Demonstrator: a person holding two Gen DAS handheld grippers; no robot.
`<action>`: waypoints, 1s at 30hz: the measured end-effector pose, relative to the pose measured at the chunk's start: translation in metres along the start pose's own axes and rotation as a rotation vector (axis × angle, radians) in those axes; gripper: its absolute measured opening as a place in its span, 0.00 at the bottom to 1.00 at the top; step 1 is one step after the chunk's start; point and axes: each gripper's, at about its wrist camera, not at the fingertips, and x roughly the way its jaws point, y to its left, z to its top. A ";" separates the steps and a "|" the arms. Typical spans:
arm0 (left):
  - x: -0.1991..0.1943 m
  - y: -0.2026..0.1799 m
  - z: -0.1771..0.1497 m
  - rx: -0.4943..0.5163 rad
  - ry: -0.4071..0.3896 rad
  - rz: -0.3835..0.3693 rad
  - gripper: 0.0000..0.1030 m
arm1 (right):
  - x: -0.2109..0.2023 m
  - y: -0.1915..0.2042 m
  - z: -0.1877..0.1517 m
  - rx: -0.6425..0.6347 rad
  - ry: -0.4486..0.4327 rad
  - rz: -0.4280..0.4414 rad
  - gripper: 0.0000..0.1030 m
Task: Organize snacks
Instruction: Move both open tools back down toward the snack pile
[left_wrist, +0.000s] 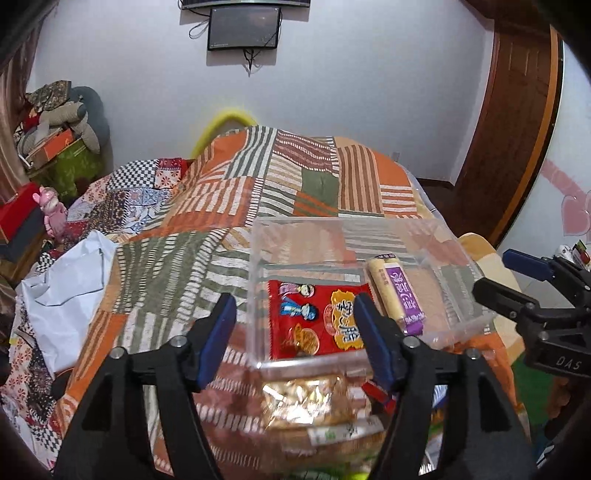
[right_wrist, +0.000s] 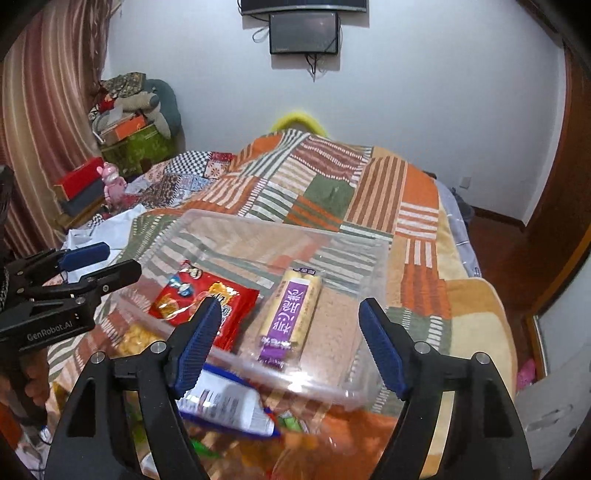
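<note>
1. Two snacks are lying inside the clear plastic bin (left_wrist: 369, 236) on the patchwork bedspread (left_wrist: 229, 206): a red snack packet (left_wrist: 314, 317) and a purple-labelled pale packet (left_wrist: 397, 295).
2. The left gripper (left_wrist: 295, 332) is hovering spread wide and empty just before the bin's near wall.
3. The right gripper (right_wrist: 290, 345) is gaping empty above the near rim, with a blue-white packet (right_wrist: 225, 404) lying below it, outside the bin.

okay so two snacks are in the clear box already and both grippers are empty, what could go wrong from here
1. The clear box sits on a soft patchwork blanket, so pressing a gripper on its rim may tip it.
2. The loose snacks in front are blurred and overlapping; the open left gripper or right gripper may pinch two packets together.
</note>
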 end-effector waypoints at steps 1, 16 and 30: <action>-0.007 0.001 -0.002 0.001 -0.008 0.005 0.71 | -0.002 0.002 -0.001 0.000 -0.006 0.001 0.75; -0.084 0.012 -0.052 0.046 0.004 0.038 0.92 | -0.063 0.000 -0.038 0.058 -0.063 -0.001 0.86; -0.073 0.027 -0.134 0.007 0.157 0.066 0.94 | -0.074 -0.021 -0.111 0.111 0.057 -0.095 0.86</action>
